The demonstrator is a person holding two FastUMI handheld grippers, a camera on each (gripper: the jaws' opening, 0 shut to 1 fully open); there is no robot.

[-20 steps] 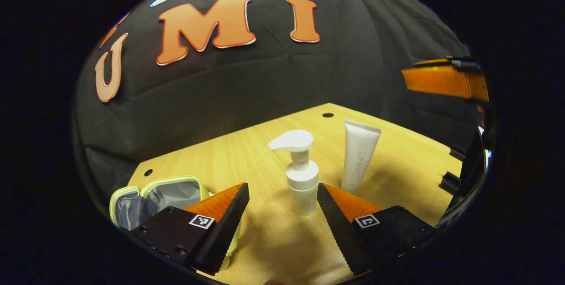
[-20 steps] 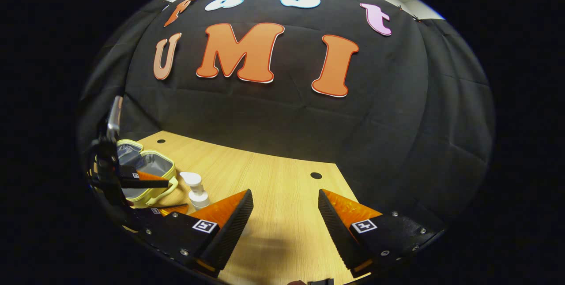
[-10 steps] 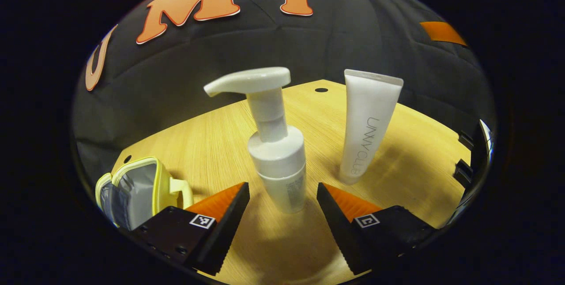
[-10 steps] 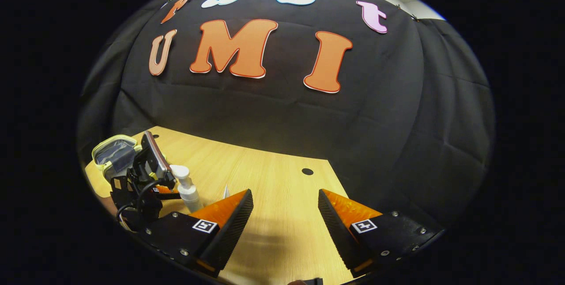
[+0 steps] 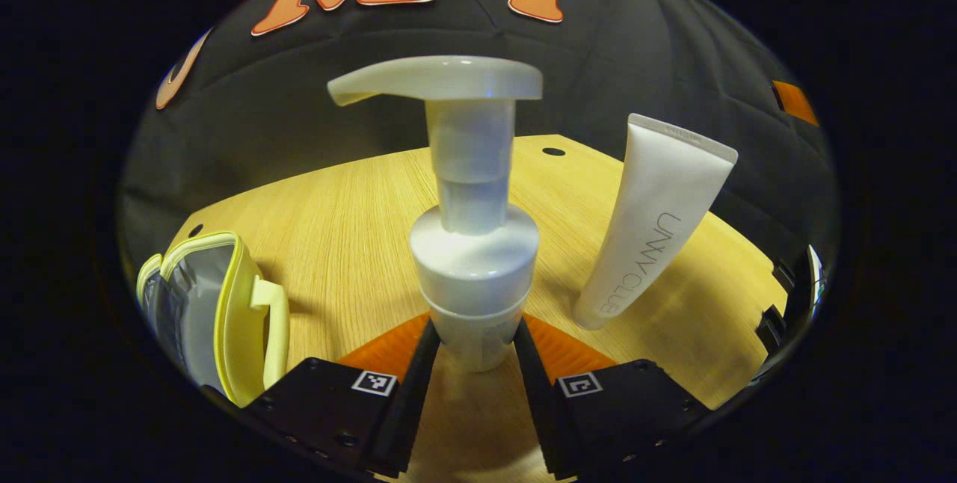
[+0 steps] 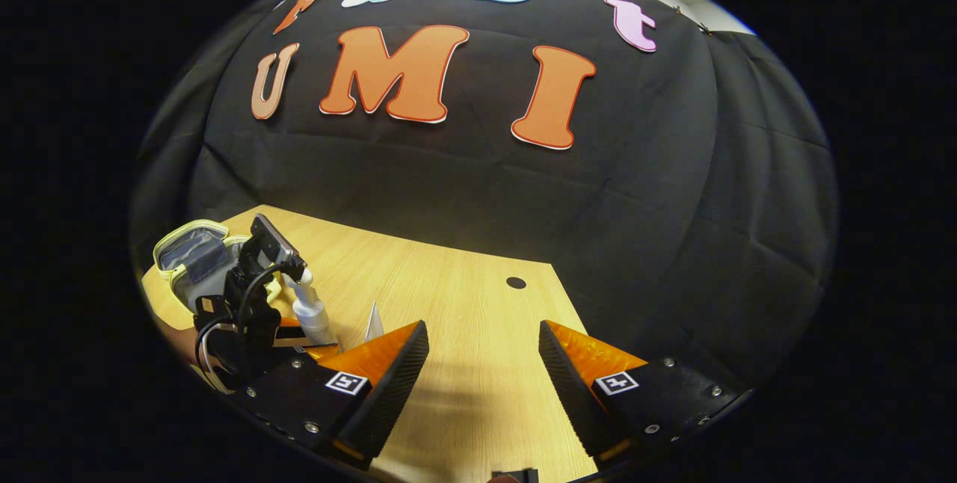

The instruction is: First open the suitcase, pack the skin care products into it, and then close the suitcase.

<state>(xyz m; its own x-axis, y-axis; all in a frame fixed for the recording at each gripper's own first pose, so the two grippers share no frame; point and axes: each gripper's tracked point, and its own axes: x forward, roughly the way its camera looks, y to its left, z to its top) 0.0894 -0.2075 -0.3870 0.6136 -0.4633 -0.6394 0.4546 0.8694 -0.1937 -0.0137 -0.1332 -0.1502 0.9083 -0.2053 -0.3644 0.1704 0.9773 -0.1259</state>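
Pump bottle [image 5: 474, 244] stands straight up on the wooden surface [image 5: 351, 221], right between the fingers of the left gripper [image 5: 469, 348]. Its long side points up, with the pump head at the top. One finger sits on each side of the bottle's low part, very close to it, maybe touching. It looks like a squeeze is starting, but it is hard to tell if both fingers press on it yet.

Just to one side of the bottle, a white tube [image 5: 658, 221] stands on its cap and leans a little. On the other side lies the small yellow suitcase [image 5: 217, 311], open, with its grey inside showing. It is near the bottle.

The left gripper is the near one for this job. The right gripper [image 6: 482, 374] is well apart from the bottle. Its fingers are wide open and hold nothing, with bare wood between them.

The next move is likely to lift the bottle and carry it sideways to the open suitcase. The bottle is tall and gripped low, so it could tip if the hold is weak. The tube has yet to be packed too.
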